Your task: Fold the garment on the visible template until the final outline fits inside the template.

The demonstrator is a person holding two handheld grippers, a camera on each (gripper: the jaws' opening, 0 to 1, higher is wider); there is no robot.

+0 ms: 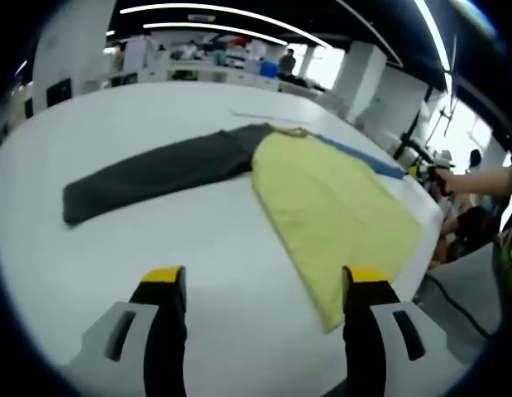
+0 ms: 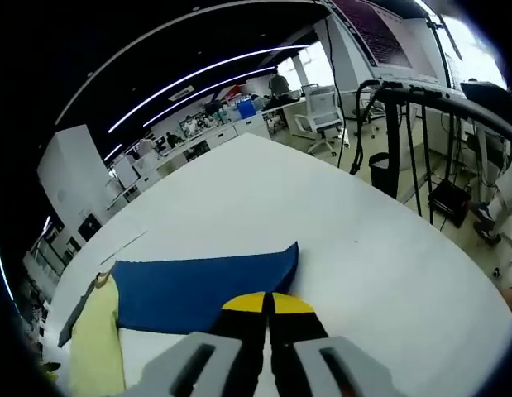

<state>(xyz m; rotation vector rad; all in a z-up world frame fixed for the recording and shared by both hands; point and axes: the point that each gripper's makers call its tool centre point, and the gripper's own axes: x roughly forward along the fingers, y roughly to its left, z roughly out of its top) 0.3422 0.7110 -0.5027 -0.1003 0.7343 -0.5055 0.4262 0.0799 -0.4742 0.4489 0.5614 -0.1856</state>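
Left gripper view has the garment (image 1: 322, 198) spread flat, folding hardly begun: left gripper (image 1: 268, 285) gapes empty, right gripper (image 2: 268, 308) closed over the blue sleeve (image 2: 202, 289), grip unclear.

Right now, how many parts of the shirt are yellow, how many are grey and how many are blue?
Yellow body: 1
Grey sleeve: 1
Blue sleeve: 1
Total: 3 colour parts, all one shirt lying on the white table.

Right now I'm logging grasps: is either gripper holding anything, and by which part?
Left gripper holds nothing. Right gripper is shut at the blue sleeve's near edge; an actual pinch cannot be told.
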